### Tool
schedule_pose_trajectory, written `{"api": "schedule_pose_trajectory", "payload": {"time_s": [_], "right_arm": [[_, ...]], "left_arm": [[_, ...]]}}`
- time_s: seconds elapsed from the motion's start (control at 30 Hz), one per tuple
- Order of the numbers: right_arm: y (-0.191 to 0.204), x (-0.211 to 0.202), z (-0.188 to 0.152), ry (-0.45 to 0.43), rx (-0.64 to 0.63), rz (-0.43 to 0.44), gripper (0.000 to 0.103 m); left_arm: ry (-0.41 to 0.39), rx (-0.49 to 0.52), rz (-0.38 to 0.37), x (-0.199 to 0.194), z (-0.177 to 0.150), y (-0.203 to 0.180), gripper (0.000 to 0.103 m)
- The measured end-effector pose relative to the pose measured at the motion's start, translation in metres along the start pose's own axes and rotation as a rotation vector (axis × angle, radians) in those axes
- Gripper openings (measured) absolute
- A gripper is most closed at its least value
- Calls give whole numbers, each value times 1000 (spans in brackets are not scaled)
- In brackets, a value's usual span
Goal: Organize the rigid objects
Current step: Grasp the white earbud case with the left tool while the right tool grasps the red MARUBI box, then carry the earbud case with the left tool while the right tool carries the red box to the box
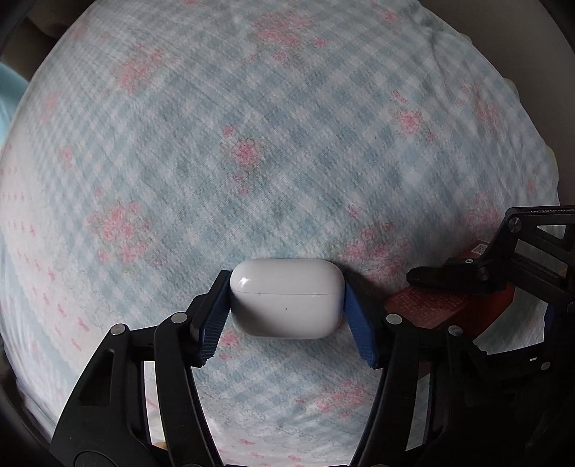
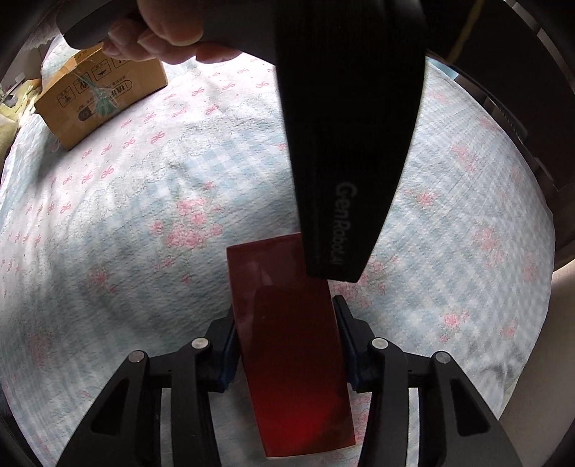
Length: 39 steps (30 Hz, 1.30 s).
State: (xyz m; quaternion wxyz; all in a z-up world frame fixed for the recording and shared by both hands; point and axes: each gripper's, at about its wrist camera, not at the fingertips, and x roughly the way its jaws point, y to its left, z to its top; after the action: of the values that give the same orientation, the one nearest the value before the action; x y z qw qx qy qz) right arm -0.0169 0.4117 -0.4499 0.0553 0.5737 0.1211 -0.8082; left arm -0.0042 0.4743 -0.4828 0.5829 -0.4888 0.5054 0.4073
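While both claws pinch tight | left claw [image 1: 287,305] grips white earbud case [image 1: 285,301] across its long side, on the checked bedcover [image 1: 251,143] | right claw [image 2: 285,345] grips red box [image 2: 287,337] across its narrow width, just right of the case.

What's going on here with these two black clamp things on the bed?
A person is tidying small hard items off a flowered cloth, holding a gripper in each hand. The left gripper is shut on a white earbud case. The right gripper is shut on a red box right beside it. Both items sit low at the cloth; whether they are lifted is unclear. A cardboard box sits at the far edge, near the hand on the left gripper's handle.
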Motion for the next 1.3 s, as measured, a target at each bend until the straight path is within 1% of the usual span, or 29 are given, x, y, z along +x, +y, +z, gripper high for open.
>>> {"api": "schedule_pose_trajectory", "payload": {"time_s": [0.13, 0.23, 0.33, 0.47, 0.6, 0.7, 0.73, 0.87, 0.97, 1.0, 1.03, 1.1, 1.13, 1.2, 1.3], "right_arm": [[6, -6, -1, 10, 28, -6, 41], [11, -9, -1, 14, 82, 12, 41], [23, -14, 0, 15, 104, 22, 41], [34, -24, -2, 21, 149, 41, 41], [41, -39, -3, 32, 212, 43, 41], [36, -54, -3, 35, 274, 44, 41], [17, -57, -8, 35, 296, 43, 41], [3, -94, -1, 38, 370, 45, 41], [-1, -115, 4, 30, 410, 59, 41], [6, -111, 13, 30, 415, 57, 41], [10, -121, 18, 29, 417, 51, 41], [17, -134, 37, 18, 422, 45, 41], [22, -143, 45, 11, 431, 45, 41], [31, -160, 62, -8, 456, 53, 41], [54, -184, 91, -34, 487, 57, 41]], "left_arm": [[-12, -10, 3, -6, -4, 1, 57], [-15, -45, 2, -9, -10, 4, 57], [-20, -80, -8, -15, -22, 10, 57], [-40, -114, -5, -29, -36, 15, 57], [-65, -173, -26, -51, -54, 24, 57], [-89, -212, -42, -72, -70, 28, 57], [-98, -220, -44, -80, -76, 29, 57], [-130, -253, -54, -114, -103, 36, 57], [-160, -277, -55, -135, -140, 56, 57], [-170, -289, -59, -145, -141, 61, 57], [-184, -302, -63, -148, -148, 54, 57], [-210, -329, -74, -165, -178, 62, 57], [-218, -340, -79, -168, -185, 63, 57], [-237, -366, -85, -181, -211, 69, 57], [-272, -409, -93, -201, -256, 82, 57]]}}
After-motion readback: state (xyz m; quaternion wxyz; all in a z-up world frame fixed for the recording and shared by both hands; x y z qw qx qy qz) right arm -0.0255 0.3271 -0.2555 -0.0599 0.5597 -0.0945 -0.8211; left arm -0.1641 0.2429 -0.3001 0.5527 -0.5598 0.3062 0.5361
